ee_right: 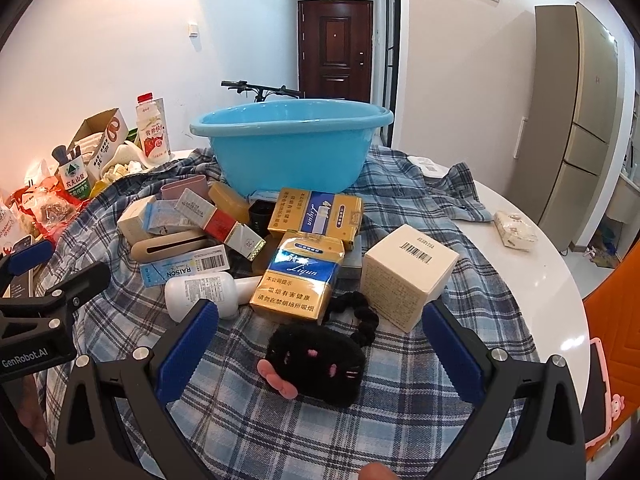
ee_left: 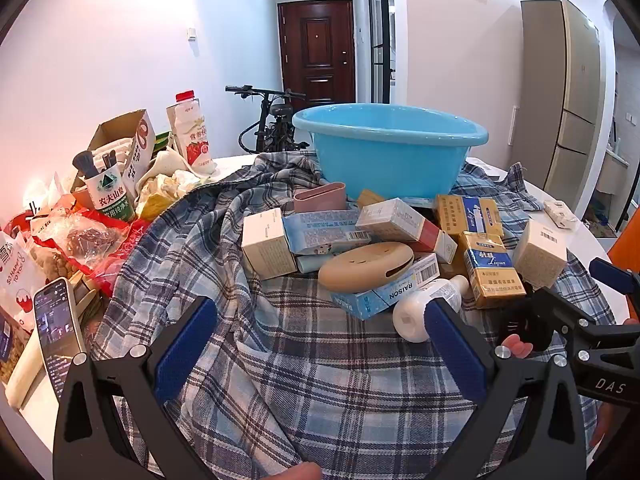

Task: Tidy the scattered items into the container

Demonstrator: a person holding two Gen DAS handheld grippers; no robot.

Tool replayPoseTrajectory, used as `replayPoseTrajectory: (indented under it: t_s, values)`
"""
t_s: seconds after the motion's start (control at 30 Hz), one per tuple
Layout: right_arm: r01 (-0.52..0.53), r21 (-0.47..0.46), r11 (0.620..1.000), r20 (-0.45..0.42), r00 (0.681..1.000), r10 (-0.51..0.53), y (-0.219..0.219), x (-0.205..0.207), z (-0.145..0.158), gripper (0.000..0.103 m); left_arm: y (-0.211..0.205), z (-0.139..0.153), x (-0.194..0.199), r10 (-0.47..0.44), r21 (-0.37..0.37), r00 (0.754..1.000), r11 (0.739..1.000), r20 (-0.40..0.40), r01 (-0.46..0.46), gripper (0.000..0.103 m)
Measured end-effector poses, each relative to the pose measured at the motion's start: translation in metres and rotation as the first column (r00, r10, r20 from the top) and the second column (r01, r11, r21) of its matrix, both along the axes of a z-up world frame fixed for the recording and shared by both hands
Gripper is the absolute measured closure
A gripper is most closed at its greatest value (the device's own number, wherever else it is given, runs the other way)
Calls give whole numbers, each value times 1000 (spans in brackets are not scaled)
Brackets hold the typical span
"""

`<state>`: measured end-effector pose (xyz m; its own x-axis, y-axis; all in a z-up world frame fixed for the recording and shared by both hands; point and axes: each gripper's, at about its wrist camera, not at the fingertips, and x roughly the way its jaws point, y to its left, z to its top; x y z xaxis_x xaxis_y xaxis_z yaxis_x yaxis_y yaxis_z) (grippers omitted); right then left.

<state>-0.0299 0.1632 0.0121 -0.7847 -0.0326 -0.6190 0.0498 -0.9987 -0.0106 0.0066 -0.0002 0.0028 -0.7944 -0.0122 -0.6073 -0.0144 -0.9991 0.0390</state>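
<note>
Container: a light blue plastic basin (ee_right: pixel 291 148) stands upright at the far side of the plaid cloth (ee_right: pixel 360 400), mouth up. From here I see nothing inside it.
Scattered items: a heap of boxes lies on the cloth just in front of the basin, so I judge nothing is tidied yet.
Right gripper (ee_right: pixel 318 348): I hold it low over the cloth, jaws spread wide and gripping nothing. A black plush toy (ee_right: pixel 320 364) lies between its 2 blue pads, not touched by either, so I read this as lining up for a first grasp.
Plush toy axis: its long axis runs roughly left to right across the jaws, pink feet toward me and left.
Left gripper (ee_left: pixel 320 344): also wide open and empty, hovering over bare cloth near the heap.
White bottle (ee_left: pixel 428 306): lies on its side by the left gripper's right pad, base toward me, cap pointing away and right.
Gold cigarette pack (ee_right: pixel 298 276): lies flat, long axis pointing toward the basin.
Cream box (ee_right: pixel 408 276): sits just right of the pack, barcode up.
</note>
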Motion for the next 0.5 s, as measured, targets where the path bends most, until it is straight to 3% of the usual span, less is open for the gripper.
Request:
replayPoseTrajectory:
  t_s: [0.5]
  values:
    - [89, -8, 996, 14, 996, -89, 26, -8, -6, 0, -2, -6, -4, 1, 8, 1000, 1000, 11, -1, 0]
